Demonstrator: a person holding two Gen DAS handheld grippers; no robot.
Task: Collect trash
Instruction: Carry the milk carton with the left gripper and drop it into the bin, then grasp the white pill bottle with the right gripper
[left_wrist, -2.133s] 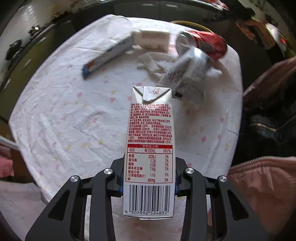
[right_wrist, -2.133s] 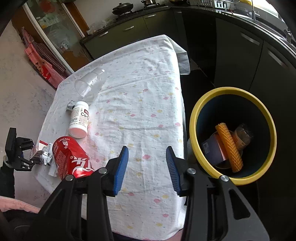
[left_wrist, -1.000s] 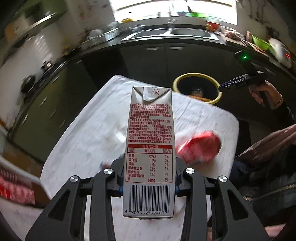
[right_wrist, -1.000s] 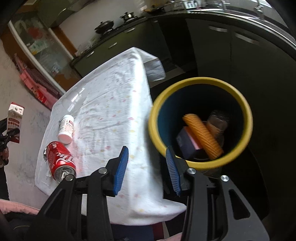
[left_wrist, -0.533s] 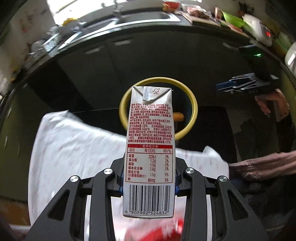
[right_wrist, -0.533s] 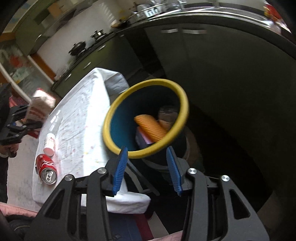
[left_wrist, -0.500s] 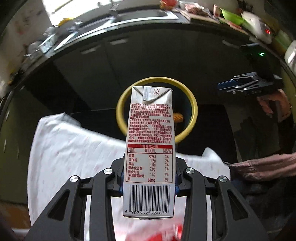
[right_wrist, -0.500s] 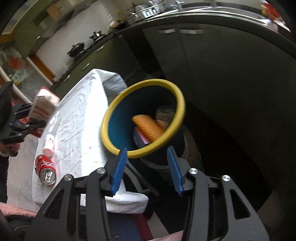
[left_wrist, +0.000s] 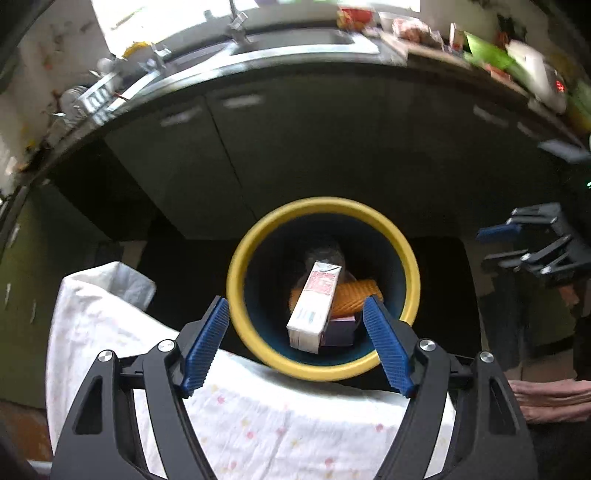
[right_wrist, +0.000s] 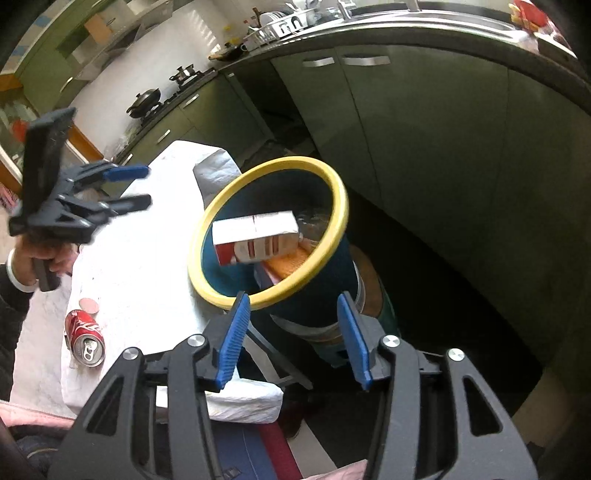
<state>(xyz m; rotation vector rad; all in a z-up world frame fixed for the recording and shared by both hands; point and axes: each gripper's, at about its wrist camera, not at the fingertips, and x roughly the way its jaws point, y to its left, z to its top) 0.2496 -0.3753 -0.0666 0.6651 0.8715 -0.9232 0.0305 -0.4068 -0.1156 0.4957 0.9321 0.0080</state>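
A white and red milk carton (left_wrist: 316, 307) is inside the mouth of the yellow-rimmed dark blue trash bin (left_wrist: 258, 236), free of my grip; it also shows in the right wrist view (right_wrist: 255, 237). My left gripper (left_wrist: 297, 341) is open and empty just in front of the bin, above the table edge. My right gripper (right_wrist: 291, 339) is open and empty, near the bin's rim (right_wrist: 341, 199). An orange ridged item (left_wrist: 354, 293) and other trash lie in the bin.
A table with a white dotted cloth (left_wrist: 258, 424) stands beside the bin. A red soda can (right_wrist: 85, 338) and a white bottle's base (right_wrist: 88, 305) lie on it. Dark kitchen cabinets (right_wrist: 424, 147) stand behind the bin.
My left gripper has opened and let go of the milk carton, which has dropped into the bin. Both grippers have moved closer to the bin.
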